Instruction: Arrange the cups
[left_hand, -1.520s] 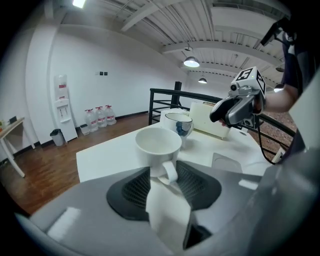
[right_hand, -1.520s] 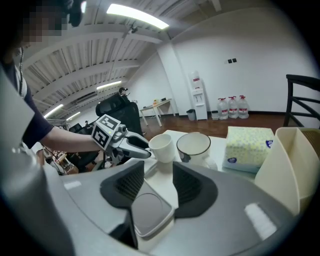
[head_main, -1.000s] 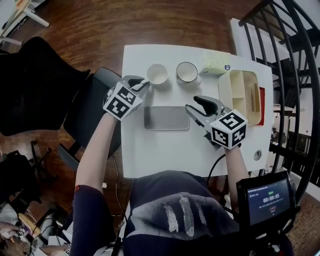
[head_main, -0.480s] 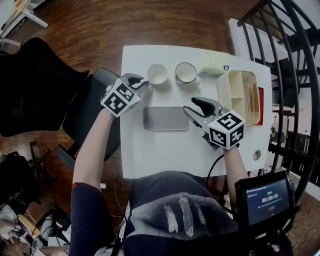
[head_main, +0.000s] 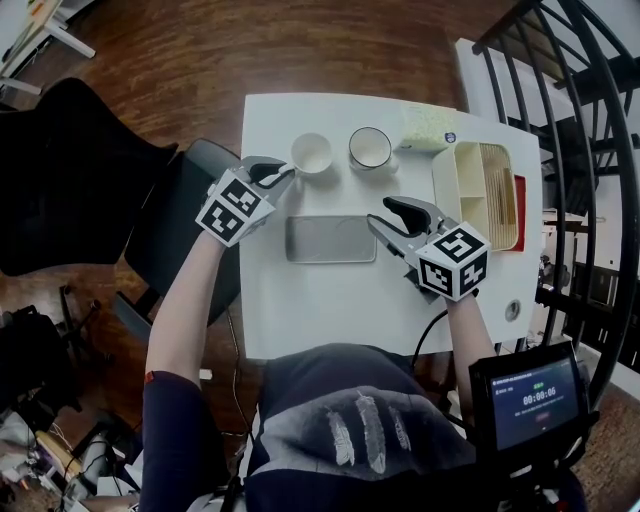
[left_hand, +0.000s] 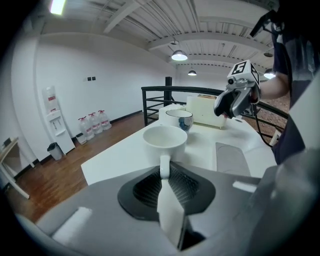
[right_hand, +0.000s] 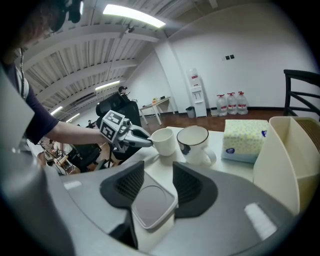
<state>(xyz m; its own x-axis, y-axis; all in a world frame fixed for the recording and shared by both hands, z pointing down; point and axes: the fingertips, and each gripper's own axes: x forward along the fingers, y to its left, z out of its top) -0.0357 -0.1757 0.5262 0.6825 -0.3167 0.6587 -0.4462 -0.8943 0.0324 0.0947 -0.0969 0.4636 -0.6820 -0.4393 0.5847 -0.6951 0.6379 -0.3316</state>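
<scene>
A plain white cup (head_main: 311, 153) stands at the far side of the white table (head_main: 330, 310), with a dark-rimmed cup (head_main: 370, 147) just to its right. My left gripper (head_main: 283, 172) comes in from the left, shut on the white cup's handle (left_hand: 164, 166). Its jaws have just been opening a little, and the handle still sits between the pads. In the left gripper view the white cup (left_hand: 165, 136) is right ahead, resting on the table. My right gripper (head_main: 385, 213) stands open over the right end of a flat grey tray (head_main: 331, 238), holding nothing.
A tissue box (head_main: 430, 125) lies at the table's far right. Beside it, along the right edge, is a cream organiser box (head_main: 485, 190). A black chair (head_main: 190, 200) stands against the left edge, and a dark stair railing (head_main: 590, 150) runs on the right.
</scene>
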